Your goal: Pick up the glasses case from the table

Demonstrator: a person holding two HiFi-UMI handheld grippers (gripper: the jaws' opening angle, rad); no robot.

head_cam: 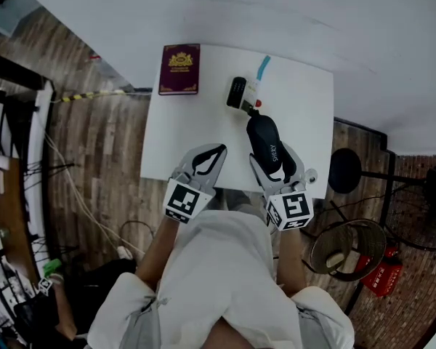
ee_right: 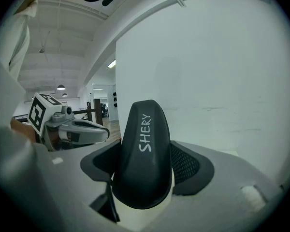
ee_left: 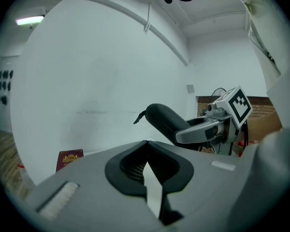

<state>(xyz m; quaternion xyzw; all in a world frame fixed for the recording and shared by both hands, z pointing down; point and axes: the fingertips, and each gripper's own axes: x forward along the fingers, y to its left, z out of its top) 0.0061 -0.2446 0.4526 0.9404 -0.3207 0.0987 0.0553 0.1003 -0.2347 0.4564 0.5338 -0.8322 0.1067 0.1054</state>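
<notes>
The black glasses case (head_cam: 266,141), lettered "SHERY", is clamped lengthwise between the jaws of my right gripper (head_cam: 276,160) over the table's near right part. In the right gripper view the case (ee_right: 145,149) fills the gap between both pads and sticks out past them. The left gripper view shows the case (ee_left: 163,119) raised against the white wall, held by the right gripper (ee_left: 209,129). My left gripper (head_cam: 219,150) is beside it on the left, shut with its tips touching and nothing between them (ee_left: 146,143).
On the white table (head_cam: 196,133), a maroon passport (head_cam: 179,68) lies at the far left. A small black device (head_cam: 237,92) with a blue strap (head_cam: 263,67) lies just beyond the case. A black stool (head_cam: 346,169) and a wire basket (head_cam: 349,247) stand to the right.
</notes>
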